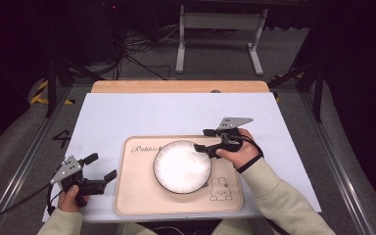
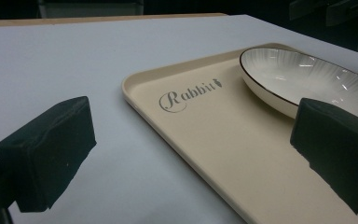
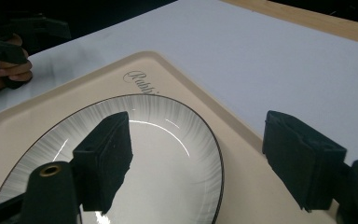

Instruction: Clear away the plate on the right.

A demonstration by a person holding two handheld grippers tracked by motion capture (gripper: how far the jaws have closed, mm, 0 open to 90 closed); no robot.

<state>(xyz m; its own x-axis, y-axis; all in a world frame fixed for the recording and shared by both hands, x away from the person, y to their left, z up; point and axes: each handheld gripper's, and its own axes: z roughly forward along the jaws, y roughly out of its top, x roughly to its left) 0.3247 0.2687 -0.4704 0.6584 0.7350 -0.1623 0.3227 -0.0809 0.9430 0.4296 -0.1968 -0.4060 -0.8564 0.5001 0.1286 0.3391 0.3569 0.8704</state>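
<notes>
Plate rim between right gripper parted jaws.

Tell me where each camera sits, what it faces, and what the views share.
High view: above the person's side, looking forward and down on the tray; forearms, hands, left tool and right tool show.
Left gripper view: rides the left tool, low, facing tray and plate.
Right gripper view: rides the right tool, open over the plate rim; the other hand shows far off.
All share plate and tray.

glossy ribbed ceramic plate, matt beige plastic tray
</notes>
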